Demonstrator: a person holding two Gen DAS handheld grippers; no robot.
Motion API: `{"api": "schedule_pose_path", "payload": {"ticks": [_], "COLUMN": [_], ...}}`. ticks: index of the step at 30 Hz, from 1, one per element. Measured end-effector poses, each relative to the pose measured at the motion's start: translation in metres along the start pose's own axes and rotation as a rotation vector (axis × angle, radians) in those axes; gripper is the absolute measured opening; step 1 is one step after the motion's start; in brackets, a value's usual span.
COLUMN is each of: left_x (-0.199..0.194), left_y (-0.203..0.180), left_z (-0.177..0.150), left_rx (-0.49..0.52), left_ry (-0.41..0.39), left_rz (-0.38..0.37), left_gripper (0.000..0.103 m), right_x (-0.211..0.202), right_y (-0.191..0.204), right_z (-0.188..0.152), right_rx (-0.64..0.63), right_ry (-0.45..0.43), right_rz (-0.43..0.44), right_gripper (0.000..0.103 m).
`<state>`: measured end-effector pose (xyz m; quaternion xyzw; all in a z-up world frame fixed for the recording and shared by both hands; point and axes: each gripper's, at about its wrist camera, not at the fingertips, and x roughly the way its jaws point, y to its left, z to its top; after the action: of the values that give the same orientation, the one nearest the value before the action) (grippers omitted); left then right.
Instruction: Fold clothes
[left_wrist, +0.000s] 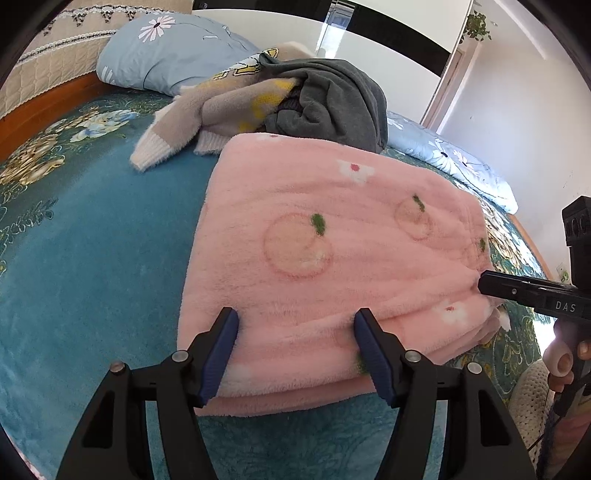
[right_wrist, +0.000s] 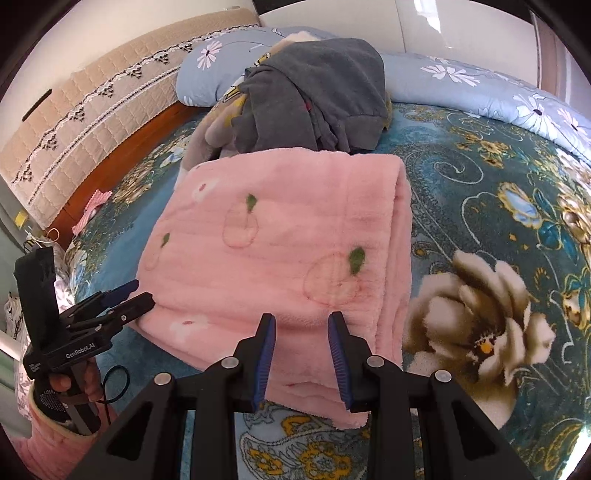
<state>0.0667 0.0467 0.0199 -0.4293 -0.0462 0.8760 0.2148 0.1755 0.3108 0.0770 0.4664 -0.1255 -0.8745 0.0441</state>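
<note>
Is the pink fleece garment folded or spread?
Folded: the pink fleece garment lies as a compact rectangle, stacked layers showing along its right edge and near corner.

The left wrist view looks forward over its own tool, close above the near edge of the pink folded garment, facing the pillow at upper left. The right wrist view sits equally near, at the garment's other corner. Both share the garment, the grey clothes pile and the bed.

One folded pink garment, two unfolded garments — beige sweater, grey sweatshirt — two grippers.
</note>
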Motion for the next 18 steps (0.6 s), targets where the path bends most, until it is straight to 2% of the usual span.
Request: {"api": "schedule_pose_path", "payload": {"ticks": [5, 10, 14, 16, 18], "left_x": [0.001, 0.001, 0.002, 0.002, 0.003], "left_y": [0.001, 0.002, 0.001, 0.001, 0.001], "left_z": [-0.002, -0.002, -0.003, -0.003, -0.003], "left_rx": [-0.005, -0.009, -0.006, -0.006, -0.007], "left_ry": [0.003, 0.006, 0.008, 0.008, 0.007], "left_rz": [-0.007, -0.002, 0.004, 0.005, 0.002], "left_gripper": [0.067, 0.067, 0.068, 0.068, 0.068], "right_x": [0.018, 0.011, -0.016, -0.019, -0.017], "right_y": [-0.007, 0.003, 0.014, 0.009, 0.004], "right_z": [-0.002, 0.004, 0.025, 0.043, 0.059], "right_rx": [0.031, 0.004, -0.056, -0.058, -0.057], "right_ry": [0.034, 0.031, -0.065, -0.094, -0.115], "right_rz": [0.076, 0.052, 0.031, 0.001, -0.030], "right_gripper": [0.032, 0.032, 0.033, 0.041, 0.041]}}
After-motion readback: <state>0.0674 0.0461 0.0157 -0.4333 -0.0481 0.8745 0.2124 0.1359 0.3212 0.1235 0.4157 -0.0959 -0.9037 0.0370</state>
